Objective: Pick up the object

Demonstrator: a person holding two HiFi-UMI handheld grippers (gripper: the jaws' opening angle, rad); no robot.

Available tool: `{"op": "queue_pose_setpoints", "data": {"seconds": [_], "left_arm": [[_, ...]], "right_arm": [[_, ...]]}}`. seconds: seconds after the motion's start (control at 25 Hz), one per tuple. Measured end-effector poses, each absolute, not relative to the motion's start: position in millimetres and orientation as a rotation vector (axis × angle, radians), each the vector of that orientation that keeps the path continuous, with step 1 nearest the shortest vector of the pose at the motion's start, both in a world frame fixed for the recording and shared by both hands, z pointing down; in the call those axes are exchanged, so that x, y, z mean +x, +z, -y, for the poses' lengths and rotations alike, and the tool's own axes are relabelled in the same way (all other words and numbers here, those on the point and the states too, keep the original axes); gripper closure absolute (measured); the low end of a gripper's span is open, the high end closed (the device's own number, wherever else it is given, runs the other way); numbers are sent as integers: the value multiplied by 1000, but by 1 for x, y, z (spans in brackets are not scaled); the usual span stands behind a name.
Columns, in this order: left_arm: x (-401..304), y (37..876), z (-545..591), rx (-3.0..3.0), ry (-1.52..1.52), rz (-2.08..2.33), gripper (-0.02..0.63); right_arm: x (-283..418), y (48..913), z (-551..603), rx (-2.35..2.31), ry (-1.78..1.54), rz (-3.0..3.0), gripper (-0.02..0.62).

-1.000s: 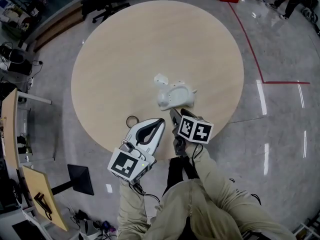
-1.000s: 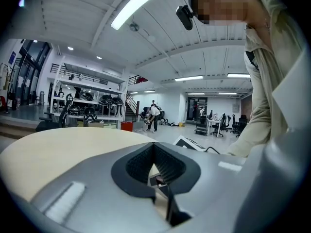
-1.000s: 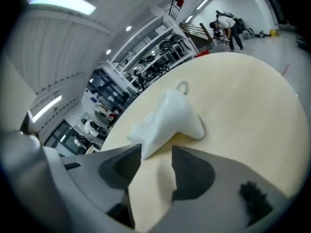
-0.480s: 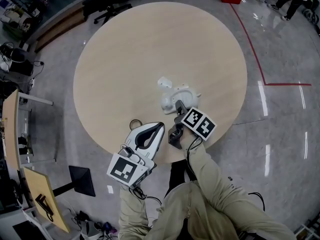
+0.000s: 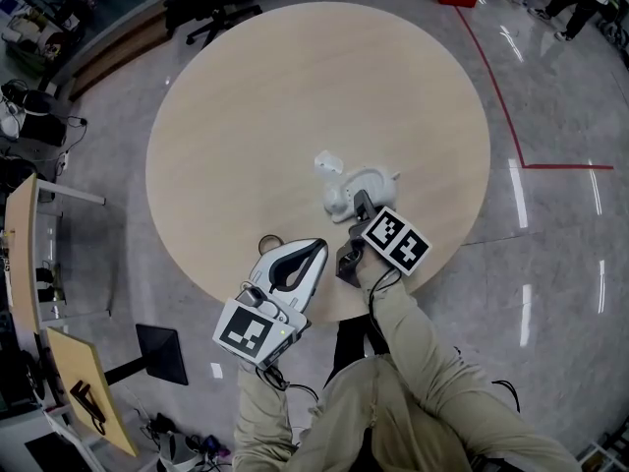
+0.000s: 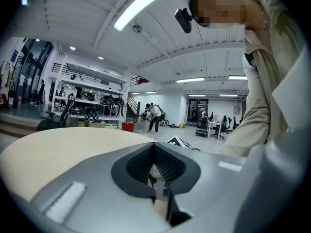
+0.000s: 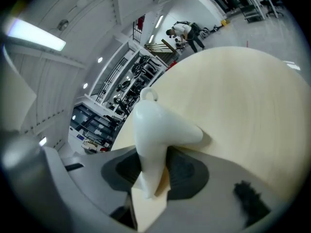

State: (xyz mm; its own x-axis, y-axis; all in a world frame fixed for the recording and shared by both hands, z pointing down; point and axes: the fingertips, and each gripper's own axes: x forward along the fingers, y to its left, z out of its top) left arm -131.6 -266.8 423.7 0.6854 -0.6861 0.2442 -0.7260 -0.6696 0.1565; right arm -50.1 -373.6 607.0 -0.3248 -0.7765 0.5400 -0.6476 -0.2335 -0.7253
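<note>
Your right claw point(image 7: 153, 174), jaws just closing, pinches the white object point(image 7: 155, 123): long axis straight ahead, spout pointing right. A small ring point(image 5: 269, 245) lies left, beside your shut left claw point(image 5: 316, 248).

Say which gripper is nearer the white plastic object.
Right. The right gripper, jaws just closing, has the white plastic object between them; the left gripper sits apart at the table edge.

No words, numbers or brands are readable. Black-and-white square markers point(image 5: 246, 330) (patterns, not letters) sit on the left tongs point(image 5: 315, 248) at the counter's point(image 5: 246, 106) seven o'clock and the right tongs point(image 5: 359, 205) at five.
</note>
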Motion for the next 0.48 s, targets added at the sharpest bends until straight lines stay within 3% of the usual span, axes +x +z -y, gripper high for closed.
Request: {"op": "queue_pose_setpoints", "data": {"seconds": [0.24, 0.48], "left_arm": [[-130, 424, 271, 2649, 237, 1129, 600], [-132, 421, 275, 2672, 221, 1158, 600]], "right_arm": [[-44, 579, 383, -1754, -1392, -2171, 453], [-36, 519, 381, -1702, -919, -2643, 453]]}}
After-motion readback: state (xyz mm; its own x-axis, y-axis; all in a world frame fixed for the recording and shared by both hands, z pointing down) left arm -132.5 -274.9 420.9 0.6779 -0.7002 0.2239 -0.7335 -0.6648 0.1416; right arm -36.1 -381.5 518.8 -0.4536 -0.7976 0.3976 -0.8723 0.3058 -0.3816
